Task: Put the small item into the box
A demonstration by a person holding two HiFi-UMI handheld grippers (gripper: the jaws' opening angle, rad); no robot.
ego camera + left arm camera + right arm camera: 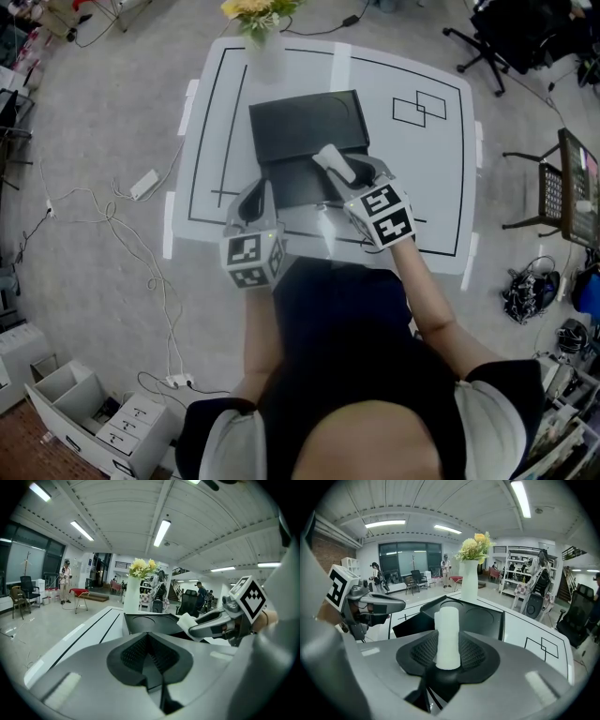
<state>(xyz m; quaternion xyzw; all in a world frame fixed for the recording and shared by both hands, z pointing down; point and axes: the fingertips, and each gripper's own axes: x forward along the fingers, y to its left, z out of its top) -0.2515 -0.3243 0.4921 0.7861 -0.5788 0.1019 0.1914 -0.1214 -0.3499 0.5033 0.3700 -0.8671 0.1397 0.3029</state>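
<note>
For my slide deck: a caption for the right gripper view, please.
A white roll clamped in the right gripper, black box and flower vase ahead.

A white vase (266, 54) of yellow flowers (255, 9) is standing at the top edge of the white table (424, 192), a black office chair (495, 39) is sitting at upper right, and white cables (111, 217) are trailing across the grey floor (84, 112) at left

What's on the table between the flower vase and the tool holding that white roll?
The black box lies between the vase and the right tool, clearest in the head view.
</note>
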